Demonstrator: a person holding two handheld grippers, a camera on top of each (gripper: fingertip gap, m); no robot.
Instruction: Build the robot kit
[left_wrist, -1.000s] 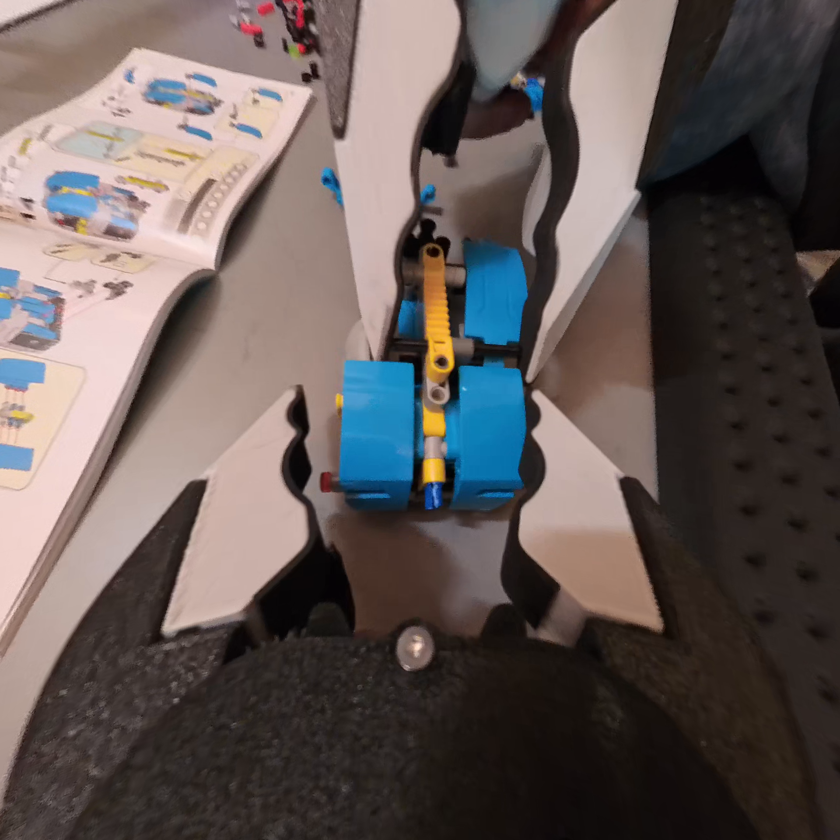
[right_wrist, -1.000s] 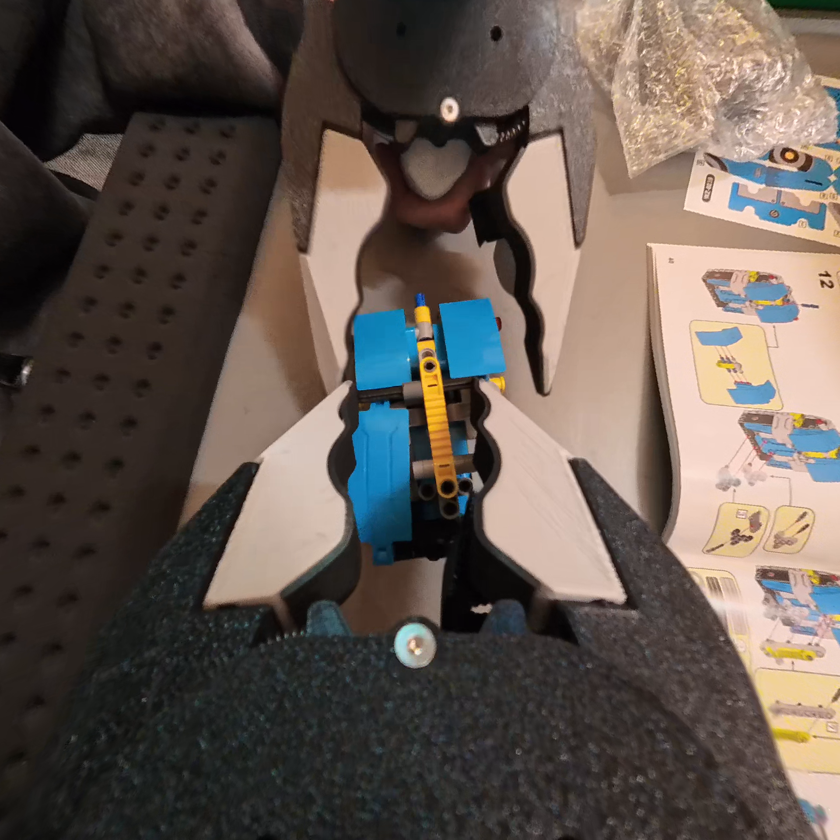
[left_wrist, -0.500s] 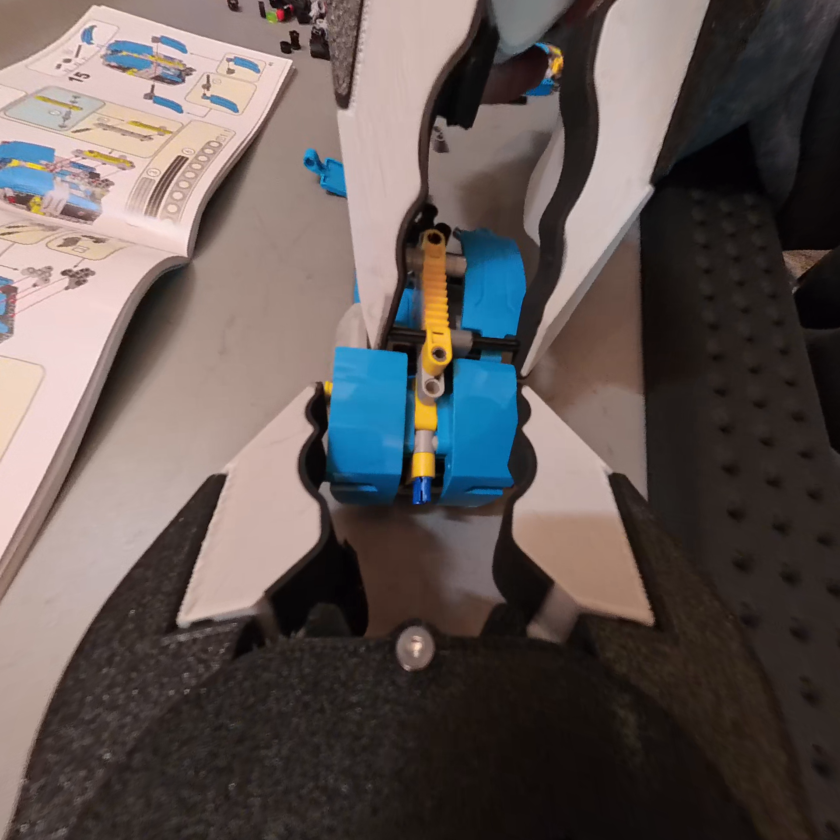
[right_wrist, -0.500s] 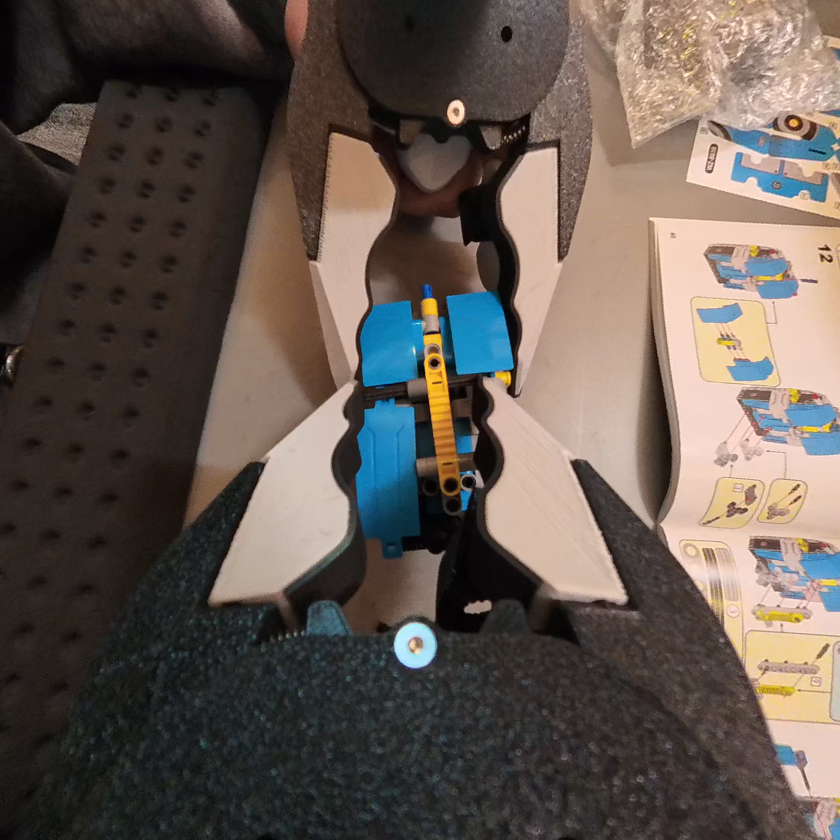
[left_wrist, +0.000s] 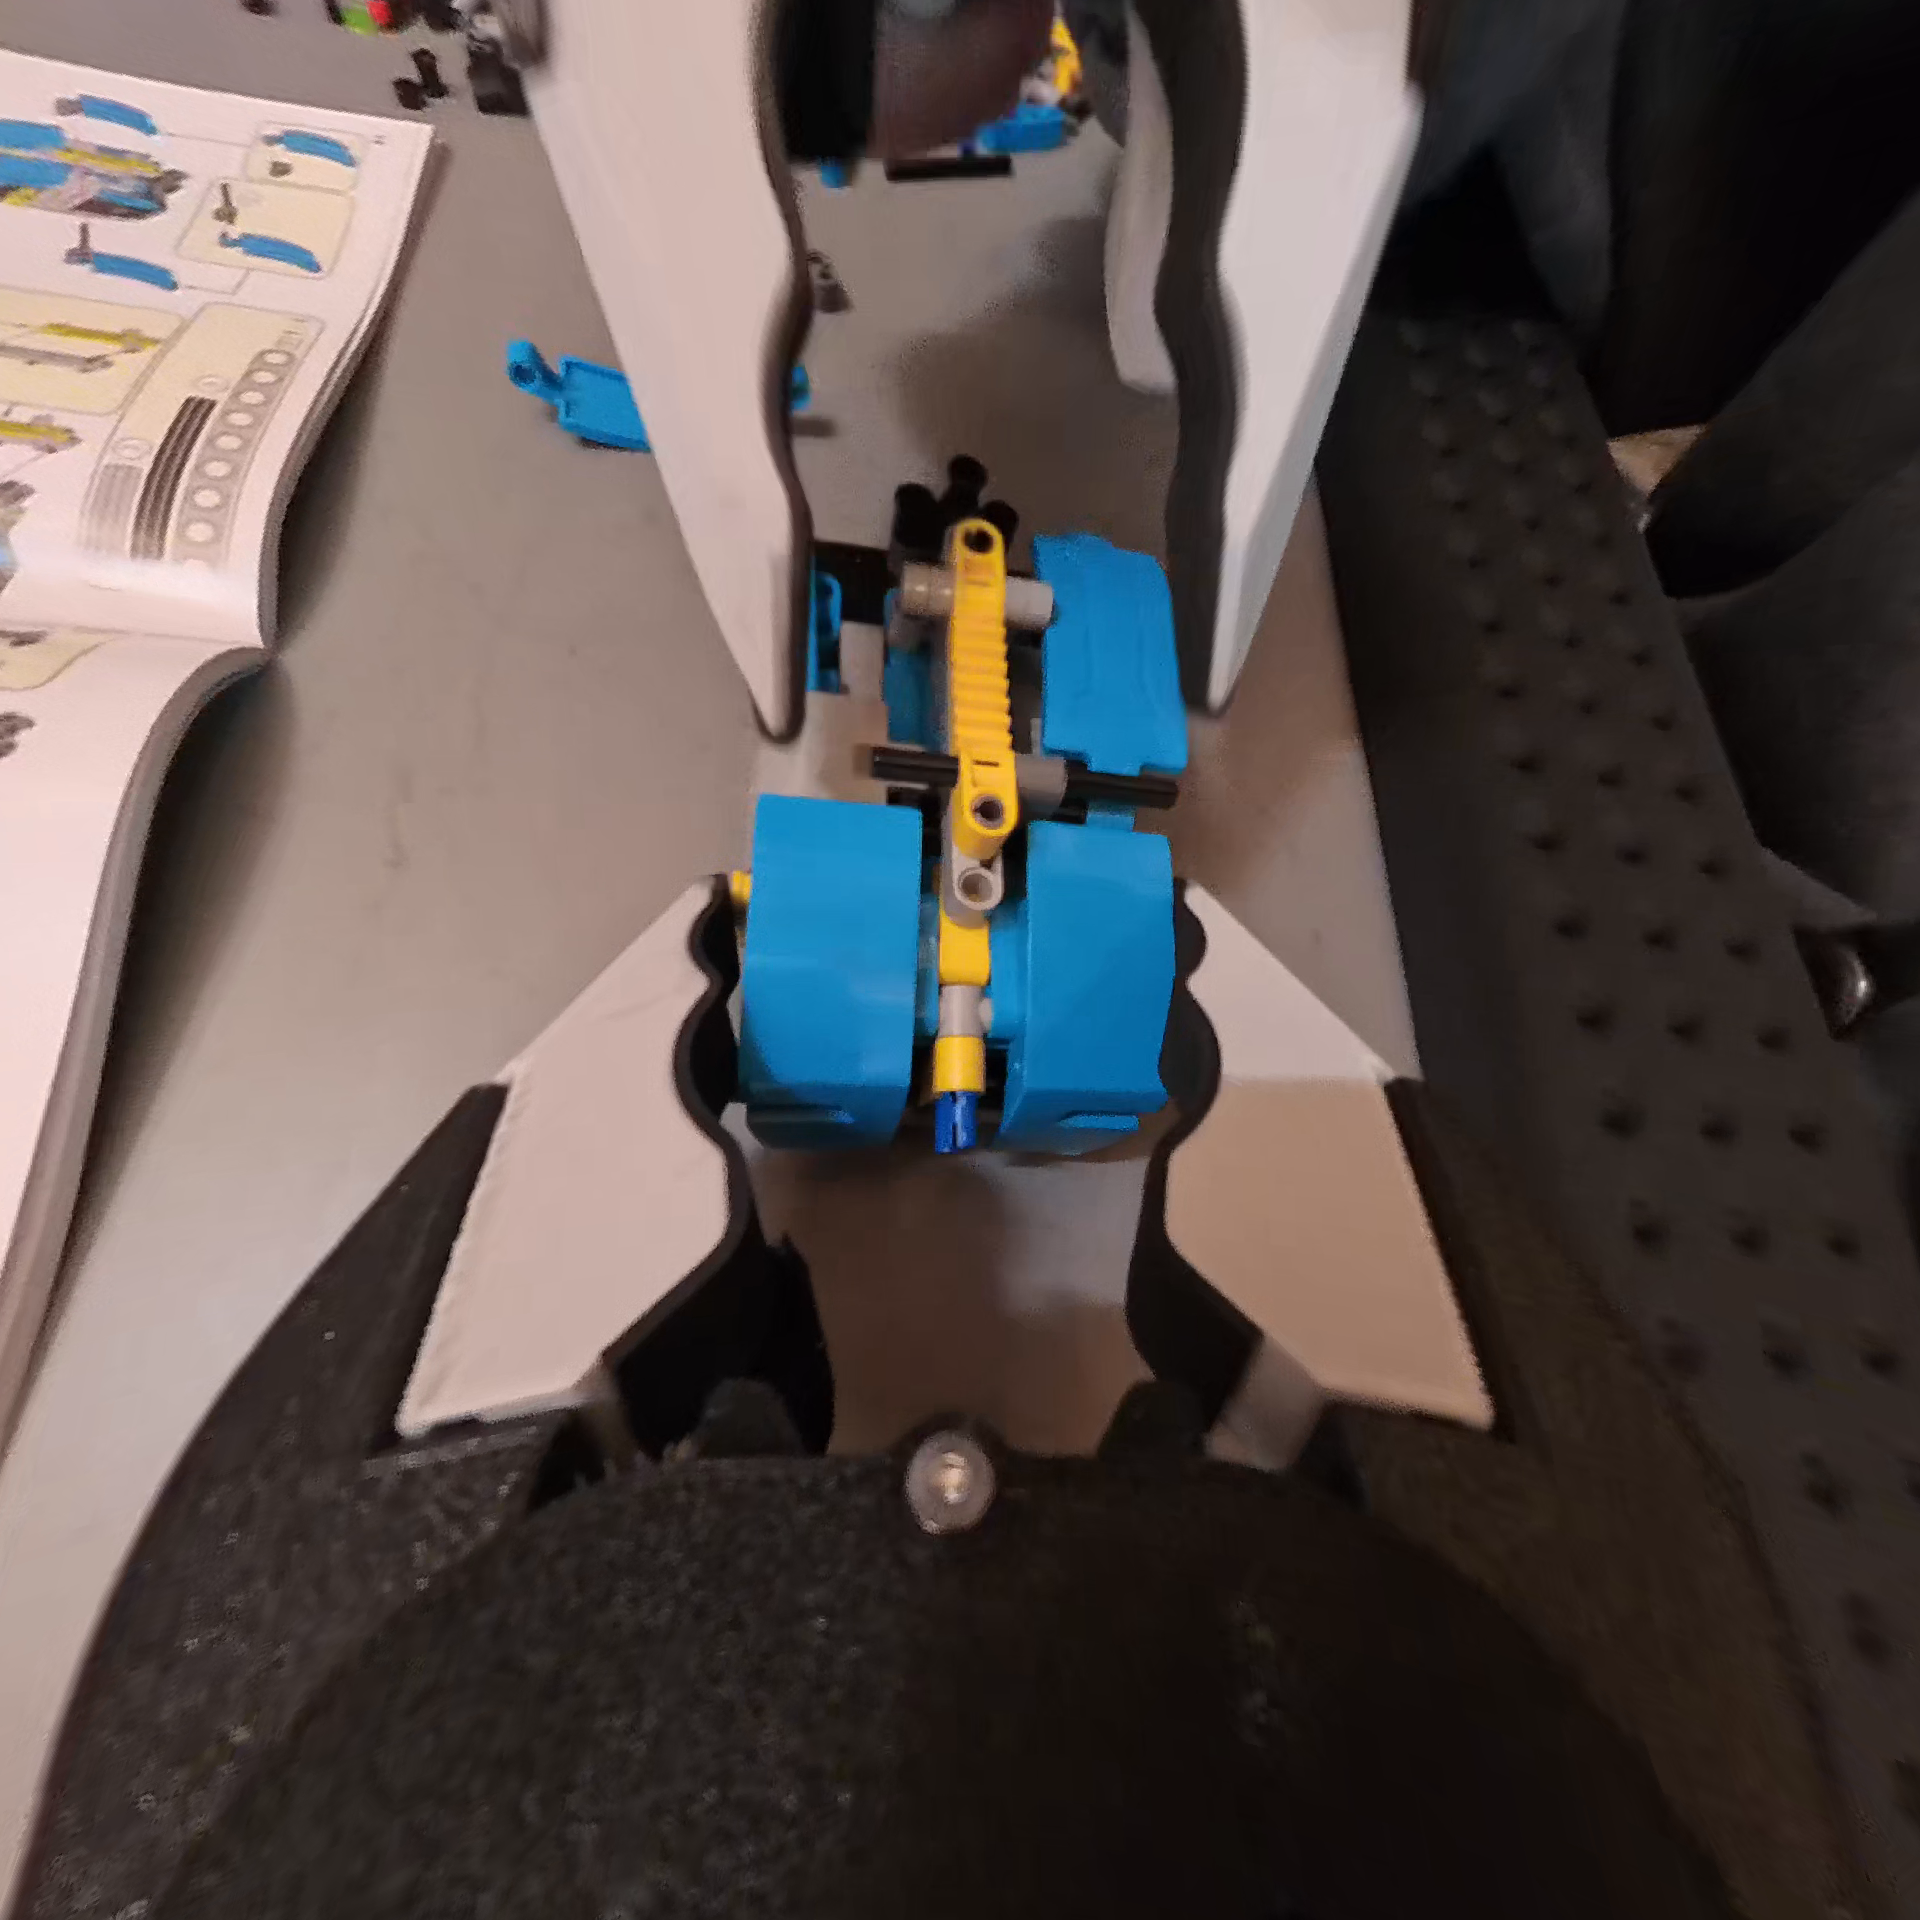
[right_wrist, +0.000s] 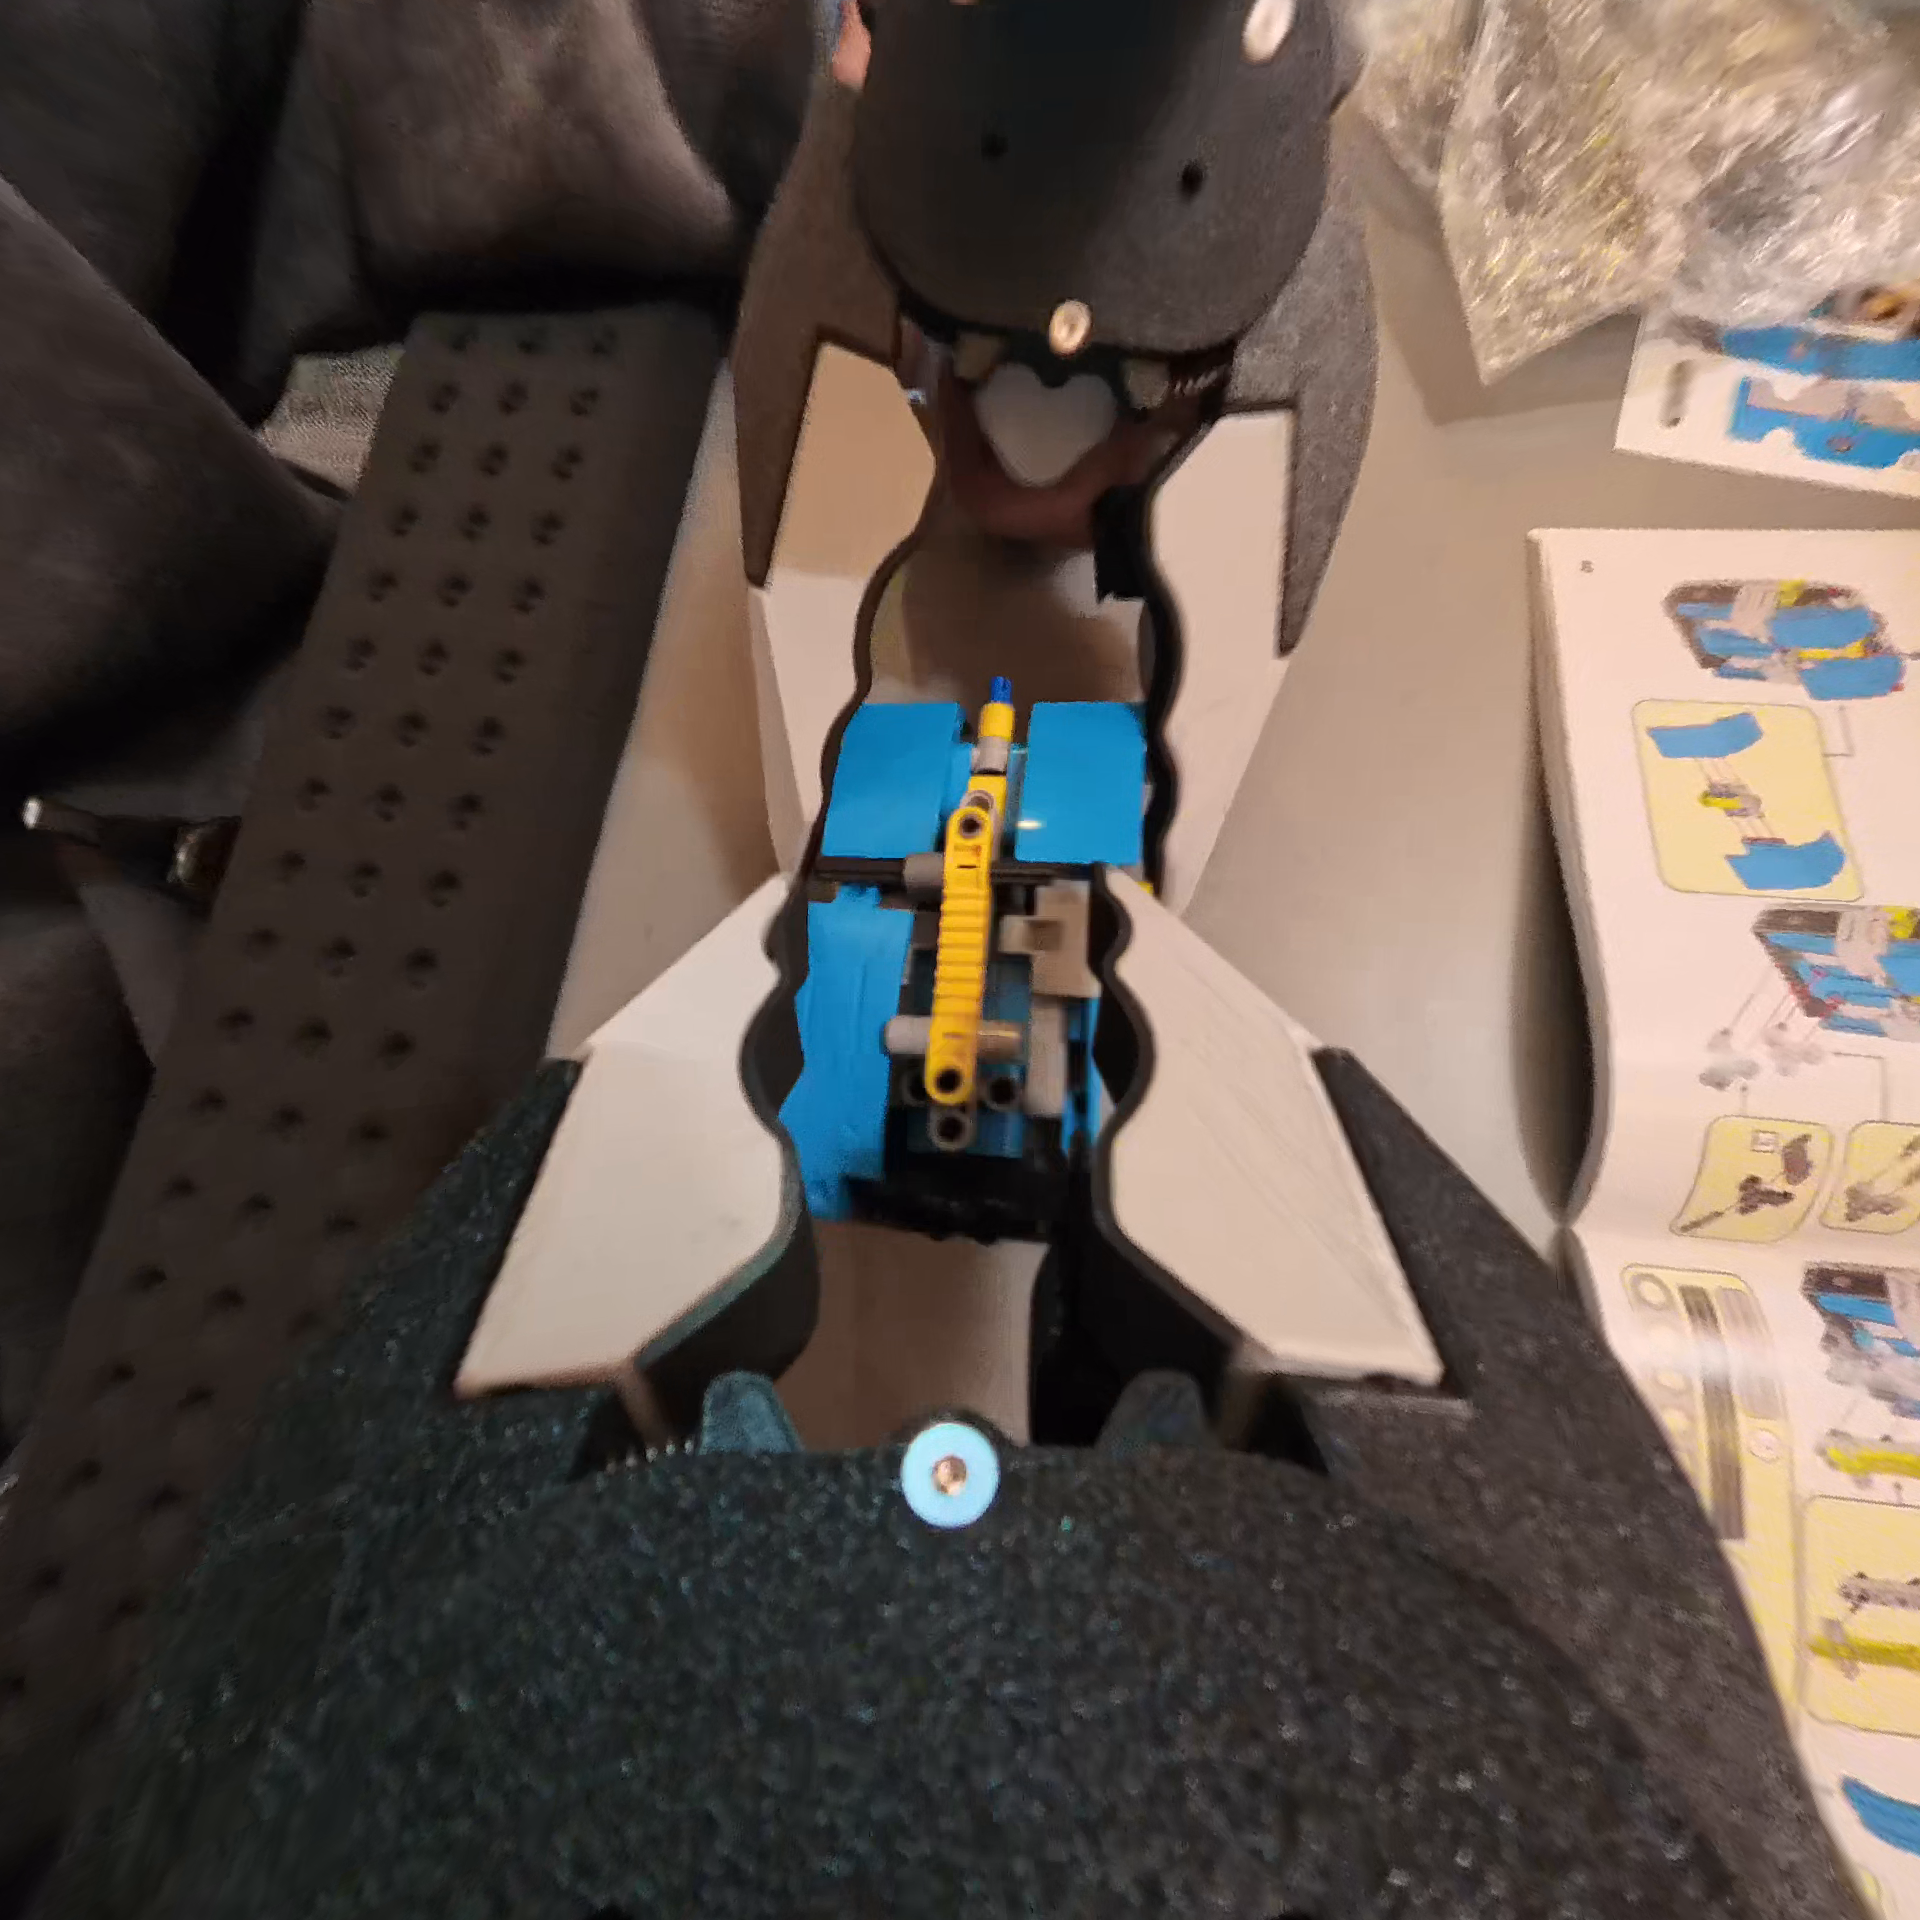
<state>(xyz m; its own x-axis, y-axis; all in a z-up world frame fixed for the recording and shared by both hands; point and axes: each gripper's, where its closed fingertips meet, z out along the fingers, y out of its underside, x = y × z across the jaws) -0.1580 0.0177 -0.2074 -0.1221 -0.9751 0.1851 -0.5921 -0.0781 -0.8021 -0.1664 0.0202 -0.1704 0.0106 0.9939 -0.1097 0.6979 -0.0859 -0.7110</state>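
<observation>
Blue plastic brick-built model w/ yellow toothed beam (left_wrist: 961, 904) sits on grey tabletop (left_wrist: 436, 727), mid-frame. Left gripper (left_wrist: 956, 997) clamped on its 6 o'clock end, steadying it. Right gripper (right_wrist: 951, 1039) at 12 o'clock: looks slack around far end, contact unclear. Open instruction booklet (left_wrist: 156, 343) at 10 o'clock, cut off; underside of model hidden.

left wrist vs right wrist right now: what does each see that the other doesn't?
Left wrist only: a loose blue panel piece on the grey table, and small dark and coloured pieces at the far edge.

Right wrist only: a crinkled clear plastic bag, and beside it a sheet printed with blue shapes.

Both: the blue and yellow brick model, the left gripper shut on one end, the right gripper around the other, the open instruction booklet, and the black perforated mat.
</observation>
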